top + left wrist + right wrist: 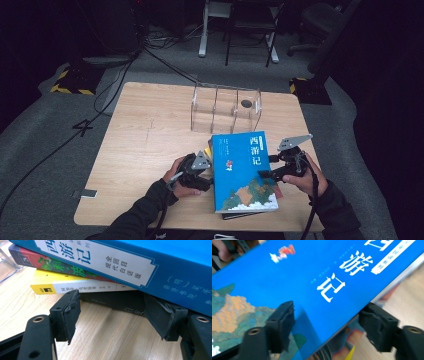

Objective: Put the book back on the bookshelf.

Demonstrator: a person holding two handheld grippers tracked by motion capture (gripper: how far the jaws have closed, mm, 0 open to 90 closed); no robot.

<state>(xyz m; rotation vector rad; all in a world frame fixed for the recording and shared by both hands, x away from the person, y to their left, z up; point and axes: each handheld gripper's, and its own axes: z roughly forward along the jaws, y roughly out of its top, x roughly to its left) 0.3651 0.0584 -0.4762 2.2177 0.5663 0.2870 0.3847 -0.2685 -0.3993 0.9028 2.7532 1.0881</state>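
Observation:
A blue book (242,170) with white Chinese title lies on top of a stack near the table's front edge. Under it are a dark red-lettered book (50,265), a yellow-spined book (75,282) and a black book (112,300). My right gripper (265,175) is at the stack's right side, shut on the blue book (312,272), one jaw on the cover and one under its edge. My left gripper (209,176) is at the stack's left side, low over the wood. In the left gripper view it (112,310) stands open, facing the black book's spine.
A clear acrylic divider box (227,107) stands on the wooden table (145,140) just behind the stack. The table's left half is bare wood. Chairs, desk legs and cables sit on the floor beyond the far edge.

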